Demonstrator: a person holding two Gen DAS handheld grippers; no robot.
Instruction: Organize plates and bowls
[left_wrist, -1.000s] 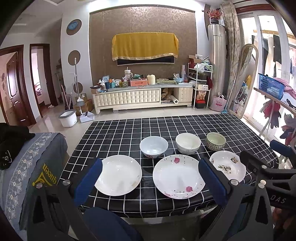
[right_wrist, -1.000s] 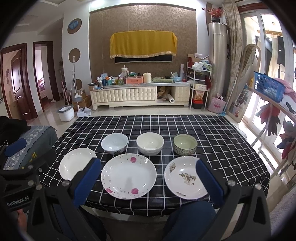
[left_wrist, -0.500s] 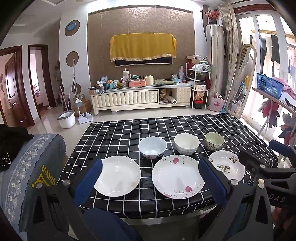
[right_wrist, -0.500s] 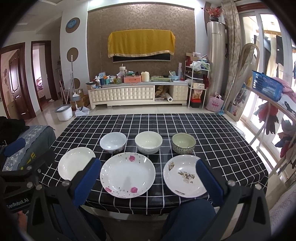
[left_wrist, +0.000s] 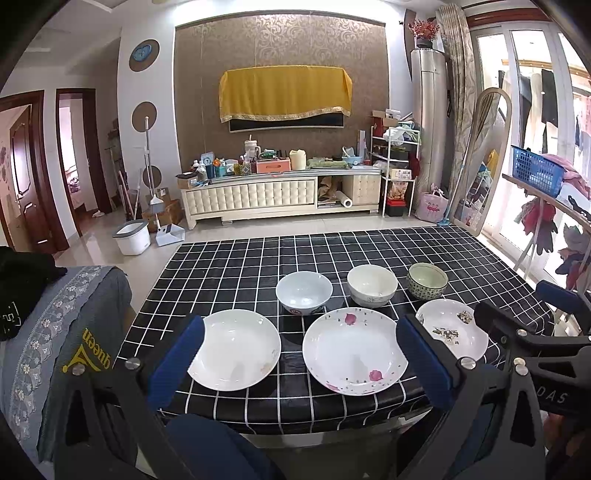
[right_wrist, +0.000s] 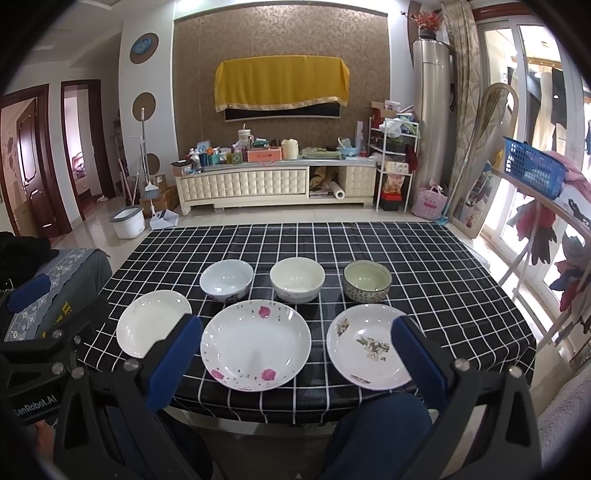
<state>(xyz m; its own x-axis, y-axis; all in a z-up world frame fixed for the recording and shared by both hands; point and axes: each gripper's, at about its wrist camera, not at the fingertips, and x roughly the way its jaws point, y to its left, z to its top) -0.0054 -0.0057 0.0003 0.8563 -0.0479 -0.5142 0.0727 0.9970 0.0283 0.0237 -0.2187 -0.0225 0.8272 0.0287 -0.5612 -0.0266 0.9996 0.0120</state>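
Observation:
Three plates lie in a front row on the checked table (left_wrist: 236, 269): a plain white plate (left_wrist: 236, 349), a pink-flowered plate (left_wrist: 352, 350) and a plate with a leaf print (left_wrist: 452, 332). Behind them stand a pale blue bowl (left_wrist: 303, 291), a cream bowl (left_wrist: 372, 284) and a green patterned bowl (left_wrist: 427, 280). The same set shows in the right wrist view: plates (right_wrist: 151, 323) (right_wrist: 255, 345) (right_wrist: 364, 345), bowls (right_wrist: 226, 278) (right_wrist: 297, 278) (right_wrist: 367, 280). My left gripper (left_wrist: 301, 363) and right gripper (right_wrist: 291, 363) are both open and empty, held before the table's near edge.
A grey embroidered cloth (left_wrist: 55, 332) covers furniture left of the table. A drying rack with a blue basket (right_wrist: 533, 168) stands to the right. A TV cabinet (left_wrist: 280, 192) stands across the floor behind the table.
Both grippers have drifted slightly; the views barely shifted. The plates and bowls have not moved.

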